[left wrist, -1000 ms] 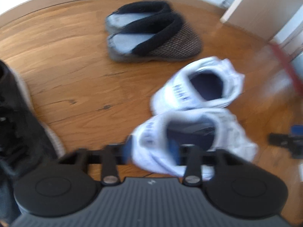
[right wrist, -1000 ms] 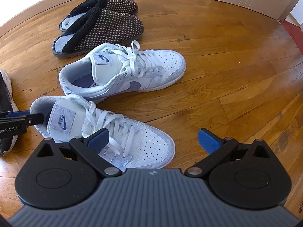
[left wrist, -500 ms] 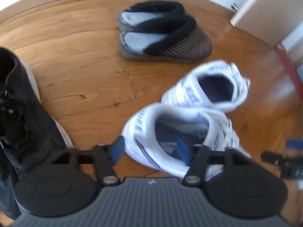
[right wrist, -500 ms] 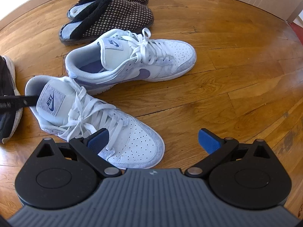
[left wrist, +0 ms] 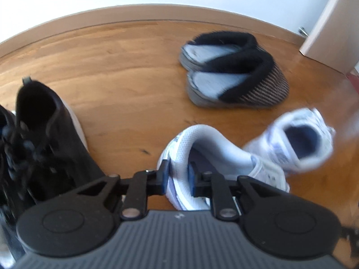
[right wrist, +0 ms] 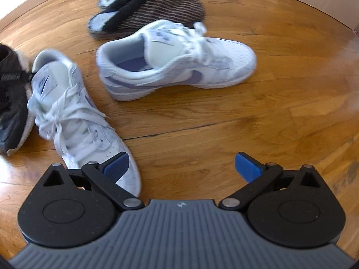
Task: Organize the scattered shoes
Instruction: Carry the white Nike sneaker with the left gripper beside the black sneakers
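A black shoe (left wrist: 40, 157) runs off the left edge, its toe unseen. The far sneaker (left wrist: 298, 143) blurs in motion. Gripper bodies hide the near sneaker's (right wrist: 74, 116) toe tip.

Wooden floor (right wrist: 246, 116); skirting board (left wrist: 112, 15).

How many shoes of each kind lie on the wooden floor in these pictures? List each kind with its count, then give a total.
White lace-up sneakers with purple trim: 2 (one clamped at the heel by the left gripper, the other free)
Brown knitted slippers with black fleece cuffs: 2
Black lace-up shoes with pale soles: 2
Total: 6 shoes
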`<state>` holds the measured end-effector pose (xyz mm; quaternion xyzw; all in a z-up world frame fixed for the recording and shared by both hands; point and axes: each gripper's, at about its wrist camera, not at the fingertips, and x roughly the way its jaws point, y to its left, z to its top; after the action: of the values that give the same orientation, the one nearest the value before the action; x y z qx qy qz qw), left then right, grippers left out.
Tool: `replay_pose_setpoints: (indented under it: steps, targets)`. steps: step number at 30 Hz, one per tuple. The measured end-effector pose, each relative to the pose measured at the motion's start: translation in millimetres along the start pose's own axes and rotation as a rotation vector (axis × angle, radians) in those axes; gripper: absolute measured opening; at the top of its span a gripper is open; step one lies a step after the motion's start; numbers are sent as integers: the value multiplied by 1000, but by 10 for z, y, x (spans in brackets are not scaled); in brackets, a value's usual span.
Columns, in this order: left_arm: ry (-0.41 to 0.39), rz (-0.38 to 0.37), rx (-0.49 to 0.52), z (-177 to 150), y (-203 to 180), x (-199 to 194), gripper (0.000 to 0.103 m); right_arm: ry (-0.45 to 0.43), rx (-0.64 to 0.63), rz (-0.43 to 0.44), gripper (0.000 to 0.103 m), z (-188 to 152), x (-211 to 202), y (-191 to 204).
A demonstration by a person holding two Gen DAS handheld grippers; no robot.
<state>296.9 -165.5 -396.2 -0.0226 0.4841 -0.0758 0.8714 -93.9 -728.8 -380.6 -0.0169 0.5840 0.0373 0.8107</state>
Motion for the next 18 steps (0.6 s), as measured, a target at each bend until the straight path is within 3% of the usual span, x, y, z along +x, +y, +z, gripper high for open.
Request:
replay_pose_setpoints:
  steps: [5,7,10,11,14,18]
  targets:
    - [-38,90,0,162,226,66,15,-41,-213,154,102,168,97,498]
    - [-32,88,-18,223,329,76,15,-59,-315,215,102,236,158,731]
    - [-2,35,-50,314,434,69,16,-83,-402,240,102,350,308,997]
    - [2,33,-59,327,450,52,19,-90,-425,244,102,391,360,1077]
    - [1,59,-58,381,498,-77,44,-110,-487,256,102,508,514,1309]
    - [-7,106,-30,388,513,-213,47,-78,-468,268,102,543,676,1458]
